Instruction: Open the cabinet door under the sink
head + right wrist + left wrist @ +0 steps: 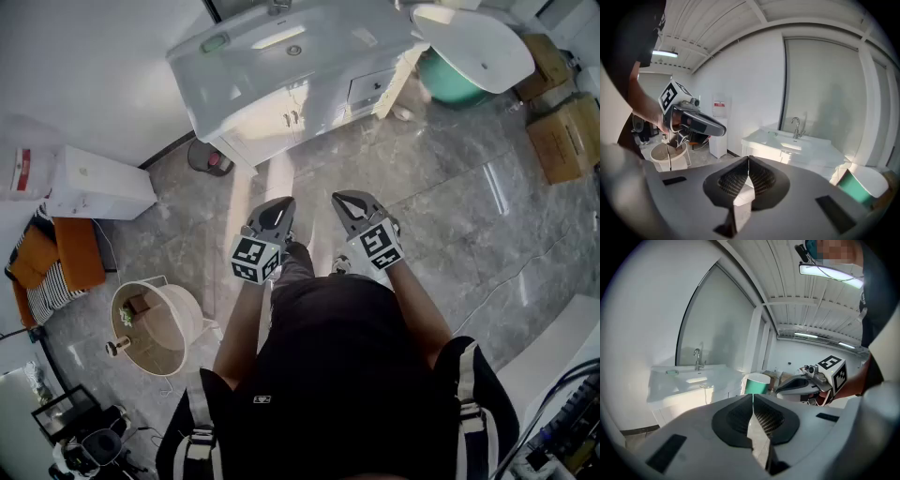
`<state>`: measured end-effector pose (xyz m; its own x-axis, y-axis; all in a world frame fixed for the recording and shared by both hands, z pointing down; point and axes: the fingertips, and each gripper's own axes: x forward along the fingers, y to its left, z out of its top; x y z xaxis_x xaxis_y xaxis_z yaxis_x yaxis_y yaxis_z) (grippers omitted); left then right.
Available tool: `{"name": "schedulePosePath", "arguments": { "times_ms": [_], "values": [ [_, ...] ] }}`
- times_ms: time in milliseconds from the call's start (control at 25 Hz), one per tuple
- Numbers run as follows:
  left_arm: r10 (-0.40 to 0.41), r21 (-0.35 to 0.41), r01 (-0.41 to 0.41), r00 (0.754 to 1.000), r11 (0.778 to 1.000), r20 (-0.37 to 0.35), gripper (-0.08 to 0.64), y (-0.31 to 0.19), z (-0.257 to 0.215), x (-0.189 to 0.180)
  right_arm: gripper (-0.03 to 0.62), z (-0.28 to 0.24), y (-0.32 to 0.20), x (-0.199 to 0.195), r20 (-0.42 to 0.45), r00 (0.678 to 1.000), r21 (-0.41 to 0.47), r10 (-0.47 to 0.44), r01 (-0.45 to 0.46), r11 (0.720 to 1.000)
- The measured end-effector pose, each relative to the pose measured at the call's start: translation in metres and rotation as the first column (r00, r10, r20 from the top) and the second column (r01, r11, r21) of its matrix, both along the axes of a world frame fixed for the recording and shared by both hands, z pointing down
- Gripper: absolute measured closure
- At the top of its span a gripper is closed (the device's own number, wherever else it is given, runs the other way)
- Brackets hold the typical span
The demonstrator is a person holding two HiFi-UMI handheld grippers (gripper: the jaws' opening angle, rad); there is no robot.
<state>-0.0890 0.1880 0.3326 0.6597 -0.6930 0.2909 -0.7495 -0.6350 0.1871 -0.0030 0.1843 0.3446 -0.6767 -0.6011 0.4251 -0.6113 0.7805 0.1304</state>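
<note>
A white sink vanity (281,47) stands at the far side of the grey tiled floor. Its two cabinet doors (277,120) are closed, with small handles where they meet, and drawers (370,89) sit to their right. My left gripper (277,206) and right gripper (349,201) are held side by side at waist height, well short of the vanity. Both are shut with nothing between the jaws. The left gripper view shows its closed jaws (753,399) below the vanity (689,380) and faucet (697,359). The right gripper view shows its closed jaws (748,160) and the vanity (797,147).
A teal tub (450,77) under a white oval top (478,42) stands right of the vanity, with cardboard boxes (562,131) beyond. At left are a white box unit (94,183), orange cushions (80,251) and a round beige basket (155,328). A dark round object (208,159) lies by the vanity's left corner.
</note>
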Motion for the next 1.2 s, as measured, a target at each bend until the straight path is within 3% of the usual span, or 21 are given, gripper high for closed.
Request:
{"name": "schedulePosePath", "arguments": {
  "times_ms": [560, 1200],
  "values": [
    [0.037, -0.033, -0.037, 0.999, 0.999, -0.006, 0.543, -0.022, 0.009, -0.002, 0.533, 0.012, -0.022, -0.002, 0.005, 0.999, -0.047, 0.052, -0.052, 0.998],
    [0.115, -0.049, -0.117, 0.993, 0.992, -0.025, 0.543, -0.099, 0.017, -0.069, 0.532, 0.030, -0.094, -0.066, -0.030, 0.988, -0.071, 0.153, -0.155, 0.985]
  ]
}}
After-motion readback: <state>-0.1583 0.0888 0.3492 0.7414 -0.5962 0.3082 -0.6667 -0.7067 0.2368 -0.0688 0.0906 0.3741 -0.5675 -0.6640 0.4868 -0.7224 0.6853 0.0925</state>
